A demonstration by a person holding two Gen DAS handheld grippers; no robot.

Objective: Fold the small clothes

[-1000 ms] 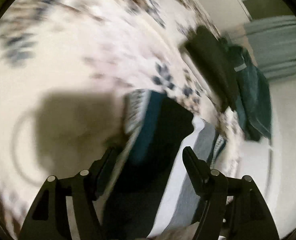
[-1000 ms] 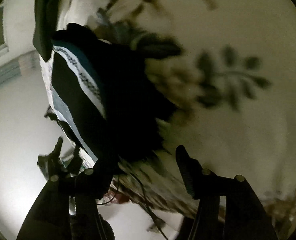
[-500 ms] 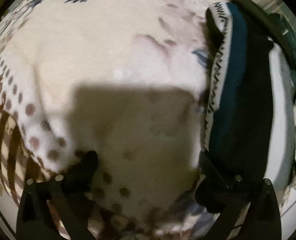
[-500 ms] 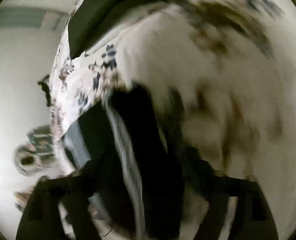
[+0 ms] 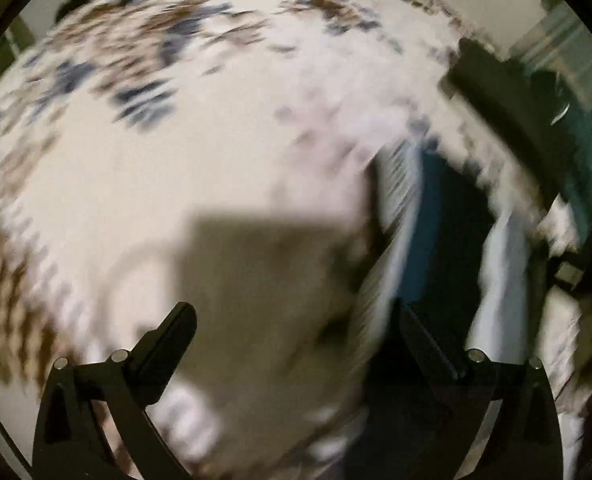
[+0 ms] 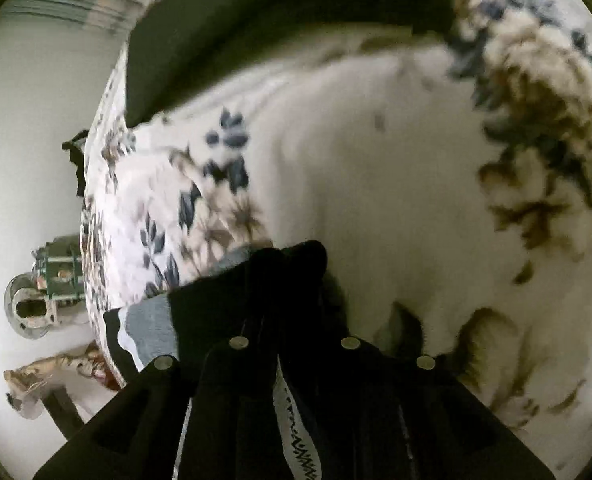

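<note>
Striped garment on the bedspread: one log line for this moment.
left tool: open, empty, above floral bedspread | right tool: shut on striped garment | garment bunched between its fingers | left view blurred

Bare floral bed cover spreads wide ahead of the left fingers, open for passage. The dark striped garment blocks the right side there. In the right view, a dark pillow bounds the far edge, white cover between.
</note>
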